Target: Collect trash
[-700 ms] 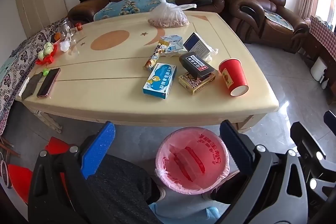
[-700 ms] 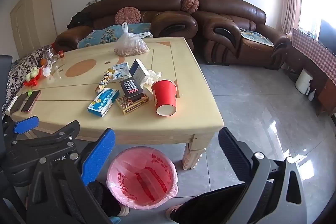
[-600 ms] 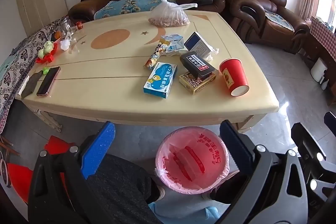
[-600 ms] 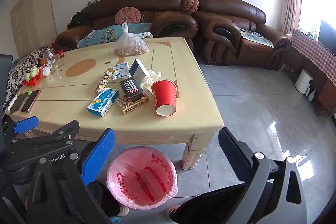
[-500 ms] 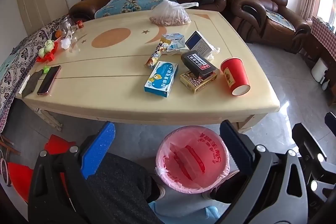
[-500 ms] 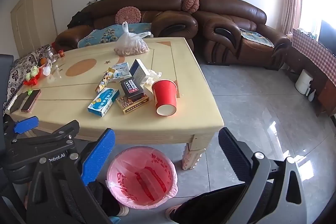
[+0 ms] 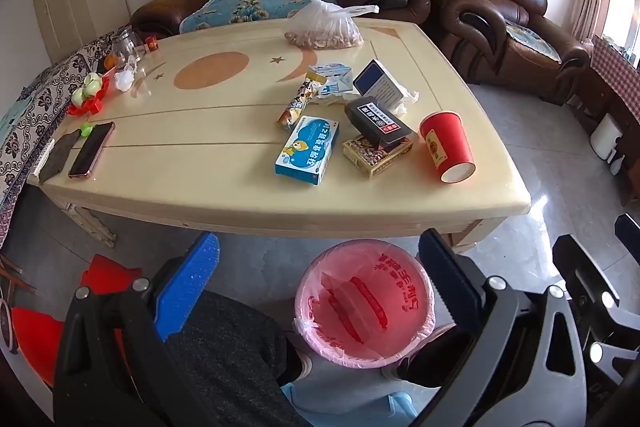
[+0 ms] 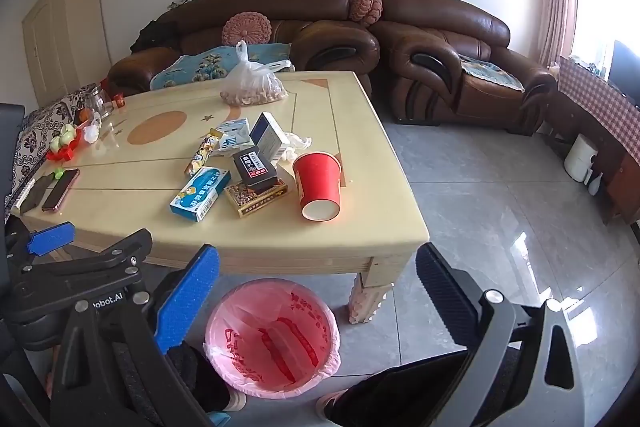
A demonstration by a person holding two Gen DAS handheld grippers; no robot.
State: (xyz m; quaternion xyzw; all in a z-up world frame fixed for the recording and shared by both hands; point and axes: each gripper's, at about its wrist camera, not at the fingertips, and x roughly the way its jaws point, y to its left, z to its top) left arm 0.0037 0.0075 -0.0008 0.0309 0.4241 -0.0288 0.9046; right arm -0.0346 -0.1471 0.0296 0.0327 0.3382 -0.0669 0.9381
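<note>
I have both tools up over the floor, close to me, with nothing in them. My left gripper (image 7: 316,267) is spread wide, and my right gripper (image 8: 316,271) is spread wide too, ready to grab. The trash sits on the table (image 7: 200,183): a red cup (image 7: 447,147) lying on its side at the right, a blue box (image 7: 308,151), and a black box (image 7: 378,121) on another box. The pink bin (image 7: 364,311) waits on the floor just under the near edge, I think so things can drop straight in.

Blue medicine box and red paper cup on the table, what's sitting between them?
Between the blue medicine box and red paper cup: a black box leaning on a gold-edged box, left wrist view.
</note>
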